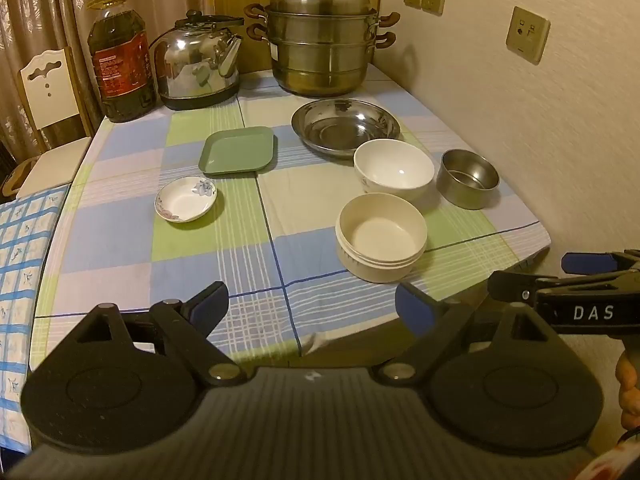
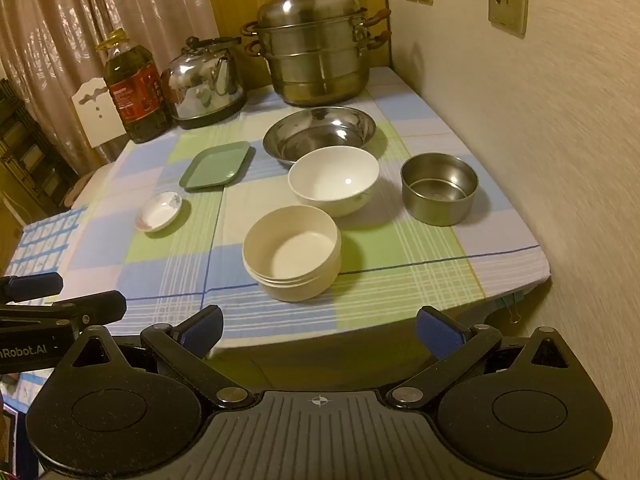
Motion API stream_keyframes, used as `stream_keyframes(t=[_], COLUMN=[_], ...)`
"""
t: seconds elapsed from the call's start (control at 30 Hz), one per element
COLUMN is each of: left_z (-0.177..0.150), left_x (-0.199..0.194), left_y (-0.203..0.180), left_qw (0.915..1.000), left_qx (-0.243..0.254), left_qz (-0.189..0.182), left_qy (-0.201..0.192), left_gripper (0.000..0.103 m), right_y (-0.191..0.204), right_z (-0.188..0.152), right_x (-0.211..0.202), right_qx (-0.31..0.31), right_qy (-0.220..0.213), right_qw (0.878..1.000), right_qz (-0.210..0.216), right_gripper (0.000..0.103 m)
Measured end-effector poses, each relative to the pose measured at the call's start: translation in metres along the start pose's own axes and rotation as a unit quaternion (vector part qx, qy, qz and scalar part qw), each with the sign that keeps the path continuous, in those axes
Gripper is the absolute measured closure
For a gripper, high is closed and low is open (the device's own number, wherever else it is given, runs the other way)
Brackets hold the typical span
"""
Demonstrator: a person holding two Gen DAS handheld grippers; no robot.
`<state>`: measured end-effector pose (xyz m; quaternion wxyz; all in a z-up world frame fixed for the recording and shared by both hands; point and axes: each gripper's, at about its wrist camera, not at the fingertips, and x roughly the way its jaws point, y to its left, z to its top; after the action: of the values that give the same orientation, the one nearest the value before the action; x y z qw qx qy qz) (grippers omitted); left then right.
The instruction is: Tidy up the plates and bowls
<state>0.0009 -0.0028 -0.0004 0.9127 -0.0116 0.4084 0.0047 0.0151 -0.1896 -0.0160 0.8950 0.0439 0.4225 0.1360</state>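
both tools hang at the near edge of the bench [image 1: 120, 240], short of the dishes. the left tool [image 1: 312, 304] has its blue-padded fingers [image 1: 210, 300] spread wide with nothing between them, and the right tool [image 2: 319, 330] is spread wide too, holding nothing; in the left wrist view the right tool pokes in from 3 o'clock.

seen from the left wrist, the cream bowl [image 1: 381, 236] sits nearest, at about 1 o'clock from the tool. the white bowl [image 1: 394, 169] stands just behind it, at its 12 o'clock, close but whether they touch i cannot tell. the small steel bowl [image 1: 468, 178] is at 3 o'clock of the white bowl, a little apart. the wide steel basin [image 1: 346, 126] lies at 11 o'clock of the white bowl, whose rim overlaps the basin's near edge in view. the green square plate [image 1: 239, 150] rests at 9 o'clock of the basin, and the small flowered dish [image 1: 186, 198] sits at 7 o'clock of the green plate, near but apart.

along the far side stand an oil bottle [image 1: 120, 60], a kettle [image 1: 198, 68] and a stacked steamer pot [image 1: 322, 36], left to right. a checked cloth [image 1: 248, 264] covers the bench.
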Motion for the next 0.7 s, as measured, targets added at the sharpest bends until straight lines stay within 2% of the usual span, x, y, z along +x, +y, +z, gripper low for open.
stream_keyframes(t=[0.7], left_z=[-0.0009], left_x=[0.0012], left_y=[0.0012], left_qw=[1.0000], left_qx=[-0.001], left_qz=[-0.002], left_qy=[0.001], left_gripper=[0.014], right_y=[0.0004], right_z=[0.0007], right_x=[0.0004], right_qx=[0.000], right_qy=[0.001], right_qw=[1.000], right_qz=[0.000], right_gripper=[0.001])
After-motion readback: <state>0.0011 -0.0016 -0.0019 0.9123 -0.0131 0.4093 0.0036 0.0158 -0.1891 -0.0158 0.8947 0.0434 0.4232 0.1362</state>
